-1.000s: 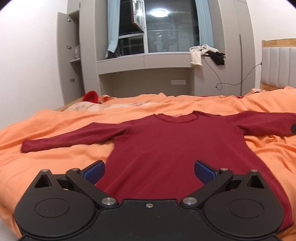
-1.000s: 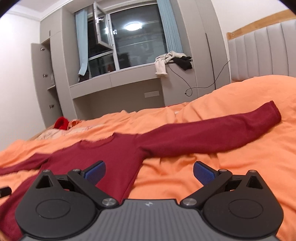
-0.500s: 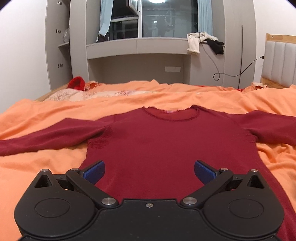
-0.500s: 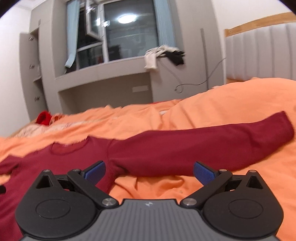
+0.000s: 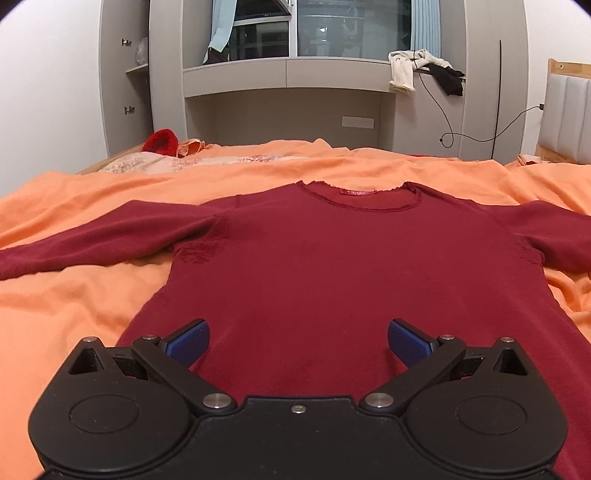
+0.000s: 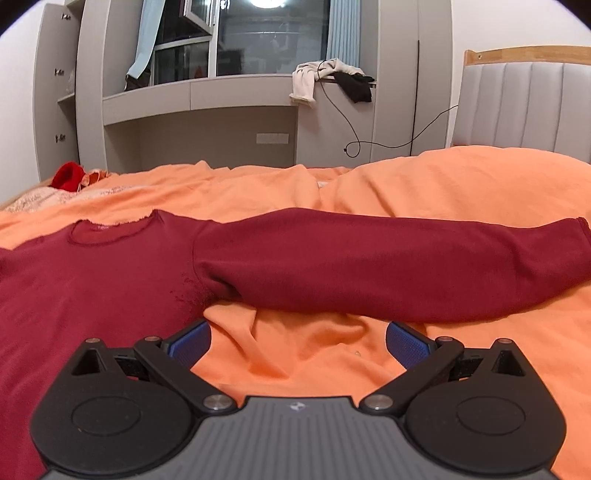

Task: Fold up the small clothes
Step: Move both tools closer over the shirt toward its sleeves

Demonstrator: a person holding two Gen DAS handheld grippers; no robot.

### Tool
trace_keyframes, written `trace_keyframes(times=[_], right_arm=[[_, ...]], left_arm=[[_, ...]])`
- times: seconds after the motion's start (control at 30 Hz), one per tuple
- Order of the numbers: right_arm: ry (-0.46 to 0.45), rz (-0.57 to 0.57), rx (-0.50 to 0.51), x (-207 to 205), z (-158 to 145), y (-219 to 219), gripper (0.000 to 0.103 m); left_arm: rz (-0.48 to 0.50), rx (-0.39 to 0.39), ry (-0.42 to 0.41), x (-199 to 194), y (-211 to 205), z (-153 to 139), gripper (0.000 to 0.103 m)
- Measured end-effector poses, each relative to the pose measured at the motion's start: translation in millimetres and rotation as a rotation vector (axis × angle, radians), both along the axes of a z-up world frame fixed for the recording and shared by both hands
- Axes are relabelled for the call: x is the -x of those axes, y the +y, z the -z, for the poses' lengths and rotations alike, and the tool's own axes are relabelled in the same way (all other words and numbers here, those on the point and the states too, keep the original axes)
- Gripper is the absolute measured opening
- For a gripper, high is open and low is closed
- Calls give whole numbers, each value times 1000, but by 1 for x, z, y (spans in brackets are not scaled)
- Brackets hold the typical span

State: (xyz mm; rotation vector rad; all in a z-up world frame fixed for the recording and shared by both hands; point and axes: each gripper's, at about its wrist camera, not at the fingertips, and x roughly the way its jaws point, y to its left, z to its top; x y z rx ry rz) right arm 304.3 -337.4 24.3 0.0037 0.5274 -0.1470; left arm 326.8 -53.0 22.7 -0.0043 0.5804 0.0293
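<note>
While the dark red long-sleeved sweater [image 5: 332, 266] lies flat on the orange bed cover [image 5: 74, 295], with its neckline on the far side and both sleeves stretched out to the sides, the two grippers are low above it. The left gripper [image 5: 298, 338] is over the lower part of the sweater body, near the hem; its blue pads [image 5: 188, 338] are spread wide apart and hold nothing. The right gripper [image 6: 298, 339] is over the orange cover just beside the sweater's side edge, below the armpit, and in front of the sleeve [image 6: 388, 269] that runs to the right; its blue fingertips [image 6: 406, 341] are also wide apart, with nothing between them. Whether the pads touch the cloth I cannot tell. Beyond the bed there is a grey built-in wall unit with a window [image 5: 351, 29] above it. A white garment [image 5: 400, 70] and a black one [image 5: 448, 77] hang over the ledge, and a thin black cable [image 5: 443, 122] drops down from there. A small red thing [image 5: 160, 140] rests at the far left edge of the bed, and a padded grey headboard [image 6: 524, 107] stands at the right.
</note>
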Motion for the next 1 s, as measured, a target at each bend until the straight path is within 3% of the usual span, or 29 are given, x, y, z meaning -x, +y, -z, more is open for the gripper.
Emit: trace_keyframes(times=[0.8, 1.0], right_arm=[[14, 94, 21, -13, 9, -30, 103], [-100, 161, -78, -2, 7, -68, 103]], left_arm=[[9, -10, 28, -1, -1, 10, 103], [10, -8, 31, -2, -1, 11, 103]])
